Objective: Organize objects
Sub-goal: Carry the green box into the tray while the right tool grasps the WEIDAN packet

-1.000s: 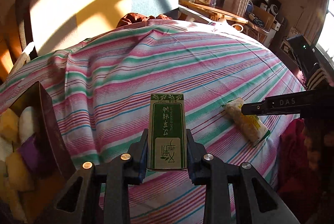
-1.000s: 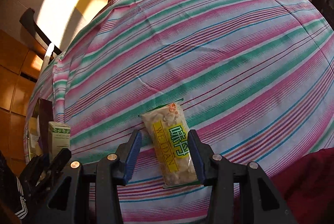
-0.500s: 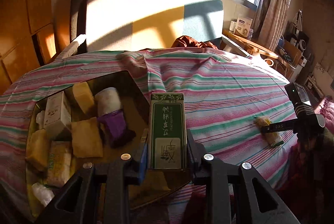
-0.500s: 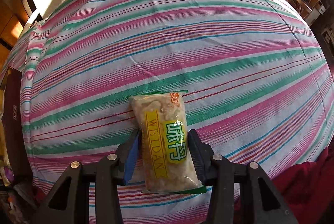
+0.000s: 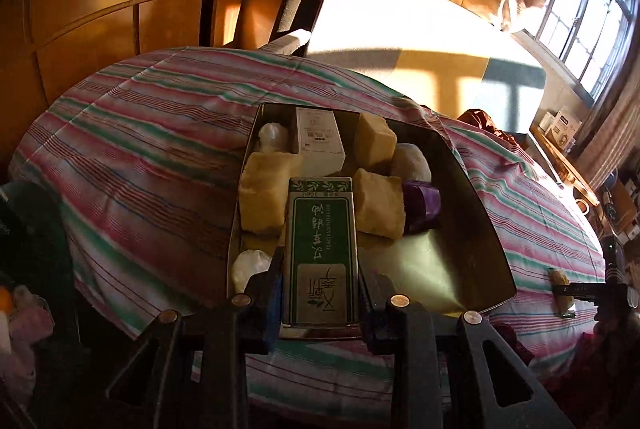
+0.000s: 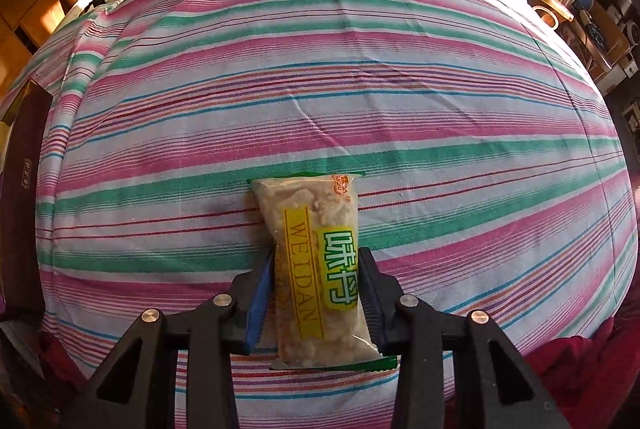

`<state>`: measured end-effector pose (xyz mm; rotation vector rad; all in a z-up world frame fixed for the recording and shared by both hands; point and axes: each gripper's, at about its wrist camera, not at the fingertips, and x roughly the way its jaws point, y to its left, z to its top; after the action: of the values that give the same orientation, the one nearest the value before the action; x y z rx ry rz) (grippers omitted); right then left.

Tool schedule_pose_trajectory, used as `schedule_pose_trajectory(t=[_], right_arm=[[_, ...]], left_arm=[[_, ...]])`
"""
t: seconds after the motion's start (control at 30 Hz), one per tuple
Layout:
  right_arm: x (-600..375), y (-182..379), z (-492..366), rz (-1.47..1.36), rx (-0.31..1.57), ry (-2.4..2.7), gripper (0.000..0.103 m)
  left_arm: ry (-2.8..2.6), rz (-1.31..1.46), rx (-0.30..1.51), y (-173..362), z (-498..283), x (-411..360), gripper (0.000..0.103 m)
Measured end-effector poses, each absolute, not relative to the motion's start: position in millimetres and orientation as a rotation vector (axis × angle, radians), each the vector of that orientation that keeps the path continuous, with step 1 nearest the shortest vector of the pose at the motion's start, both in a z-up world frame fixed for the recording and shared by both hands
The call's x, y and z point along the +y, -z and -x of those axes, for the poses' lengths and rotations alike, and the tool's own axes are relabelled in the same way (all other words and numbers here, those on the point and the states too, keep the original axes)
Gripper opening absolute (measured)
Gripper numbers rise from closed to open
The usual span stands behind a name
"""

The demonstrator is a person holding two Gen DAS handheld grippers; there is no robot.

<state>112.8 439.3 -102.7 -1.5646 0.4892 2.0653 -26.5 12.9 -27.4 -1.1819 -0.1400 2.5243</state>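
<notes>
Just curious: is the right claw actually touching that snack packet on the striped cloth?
Touching. In the right wrist view the closing right claw has both pads against the sides of the snack packet.

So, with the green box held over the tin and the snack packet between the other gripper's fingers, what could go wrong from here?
1. The tin is crowded with yellow packets, so the green box in the left gripper may land on top and tip.
2. The right gripper is closing on the soft snack packet; it may crush the contents or slip.
3. The striped cloth is loose and could snag.
</notes>
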Motion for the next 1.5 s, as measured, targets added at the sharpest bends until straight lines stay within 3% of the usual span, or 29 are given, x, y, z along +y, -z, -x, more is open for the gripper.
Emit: schedule_pose_trajectory(t=[0.4,0.7,0.97,1.33,1.5], right_arm=[[445.3,102.3,-107.3,1.568,0.465,-2.091,0.040],[438.1,100.2,-108.2,1.572,0.460,-2.120,0.040],[424.2,101.3,-97.6,1.567,0.457,-2.134,0.040],[421.9,94.9,-84.3,1.549,0.457,-2.151,0.039],[404.6,84.3,-94.1,1.529,0.458,-2.185,0.039]], left_arm=[[-2.364,1.207,-0.230,27.8,46.6,65.5,0.031],[-2.387,1.345,-0.030,68.7,62.6,100.6,0.032],[-2.423,1.344,0.008,79.6,60.0,92.4,0.046],[-2.535,1.183,0.050,43.8,41.6,84.7,0.059],[-2.576,1.120,0.056,28.1,34.3,77.8,0.060]])
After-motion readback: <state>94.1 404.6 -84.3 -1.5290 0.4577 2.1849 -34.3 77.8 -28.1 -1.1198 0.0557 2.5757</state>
